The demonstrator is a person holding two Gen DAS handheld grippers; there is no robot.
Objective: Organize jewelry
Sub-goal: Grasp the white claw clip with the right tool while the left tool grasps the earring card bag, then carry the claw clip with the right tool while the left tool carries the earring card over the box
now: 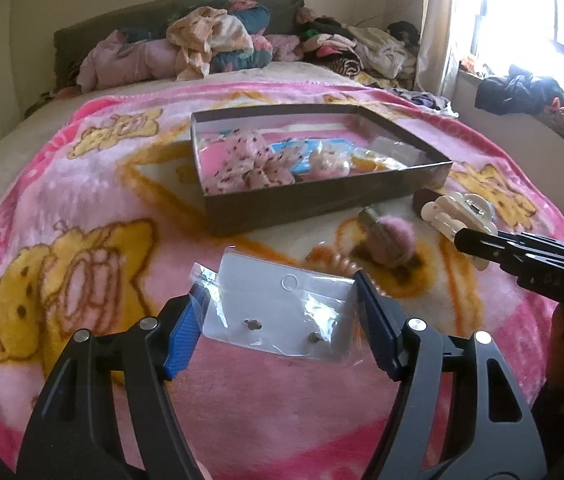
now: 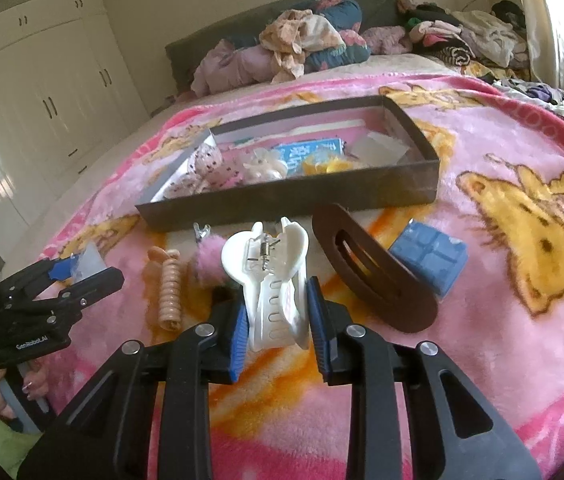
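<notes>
Pink bear-print blanket [image 1: 93, 208] covers the bed, carrying a shallow dark box [image 1: 322, 204]. Near the box, the left tool [image 1: 277, 312] clamps a bagged earring card [image 1: 282, 308]; the right tool [image 2: 277, 320] grips a white claw clip [image 2: 269, 280].

Pink blanket [image 2: 482, 128] (yellow bear print); cream claw clip [image 2: 273, 280]; brown barrette [image 2: 382, 276]; blue-padded black tools.

Pink bear blanket [image 1: 93, 264]; heaped clothes [image 2: 306, 46] — white wardrobe doors [image 2: 41, 96] beyond.

A clear earring packet [image 1: 277, 312] with two studs lay on the blanket. A white claw clip [image 2: 273, 280] stood upright nearby, beside a brown barrette [image 2: 378, 272]. The dark box [image 1: 322, 200] held scrunchies and packets.
</notes>
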